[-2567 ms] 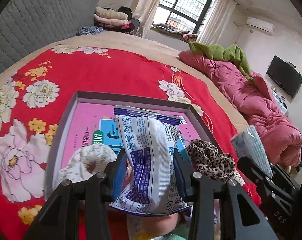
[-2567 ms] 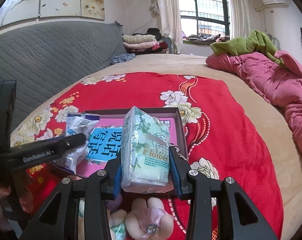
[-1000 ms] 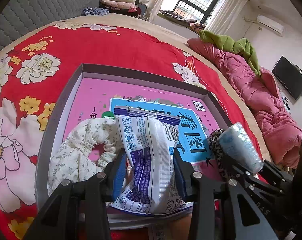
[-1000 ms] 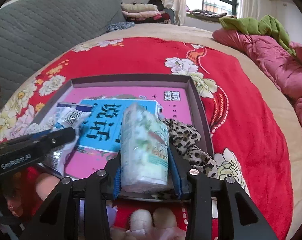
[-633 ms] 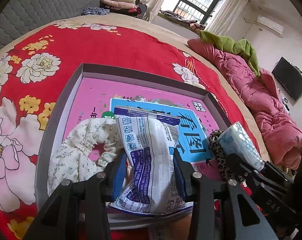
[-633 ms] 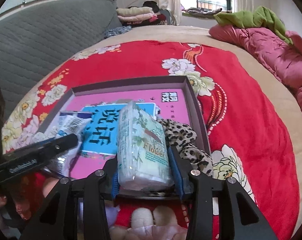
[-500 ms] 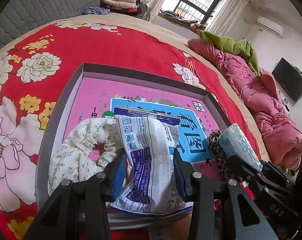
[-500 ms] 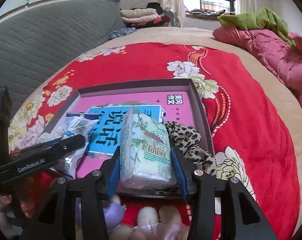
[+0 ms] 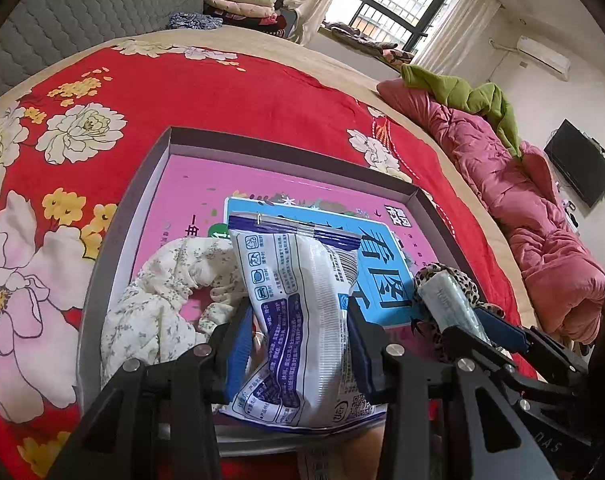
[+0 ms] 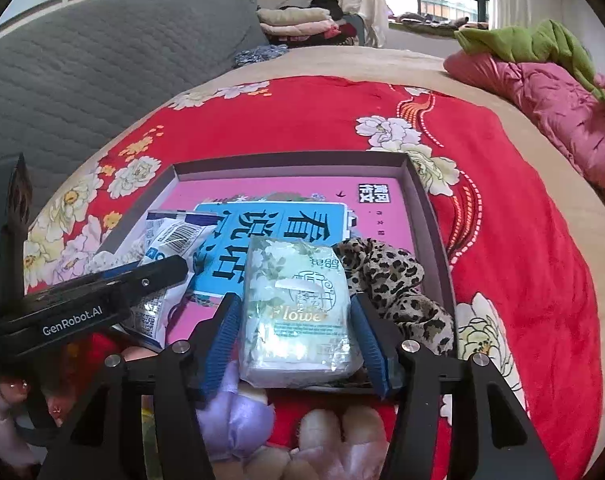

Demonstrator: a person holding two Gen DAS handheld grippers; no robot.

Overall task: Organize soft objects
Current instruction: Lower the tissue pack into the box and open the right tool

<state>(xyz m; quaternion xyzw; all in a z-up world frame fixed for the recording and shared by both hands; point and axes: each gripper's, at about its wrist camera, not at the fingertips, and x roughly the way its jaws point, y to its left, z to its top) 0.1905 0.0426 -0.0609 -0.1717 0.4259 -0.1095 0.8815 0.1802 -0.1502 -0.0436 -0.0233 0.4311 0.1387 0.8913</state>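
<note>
A shallow grey box point(image 9: 286, 151) point(image 10: 428, 208) with a pink and blue book in it lies on the red floral bedspread. My left gripper point(image 9: 298, 344) is shut on a white and blue plastic packet point(image 9: 298, 312) over the box's near edge; the packet also shows in the right wrist view point(image 10: 170, 248). My right gripper point(image 10: 296, 328) stands open around a green tissue pack point(image 10: 298, 312) that rests at the box's near edge, its pads just off the pack's sides. A cream floral scrunchie point(image 9: 162, 300) lies in the box at left, a leopard scrunchie point(image 10: 390, 280) at right.
Plush toys, a purple one point(image 10: 238, 416) and a pink one point(image 10: 342, 440), lie on the bedspread in front of the box. A pink quilt point(image 9: 522, 208) with a green cloth lies at the right. A grey padded headboard point(image 10: 82, 64) stands at the left.
Both grippers came down over the box. The right gripper has opened off the tissue pack, which now rests at the near edge. The left still holds its packet.
</note>
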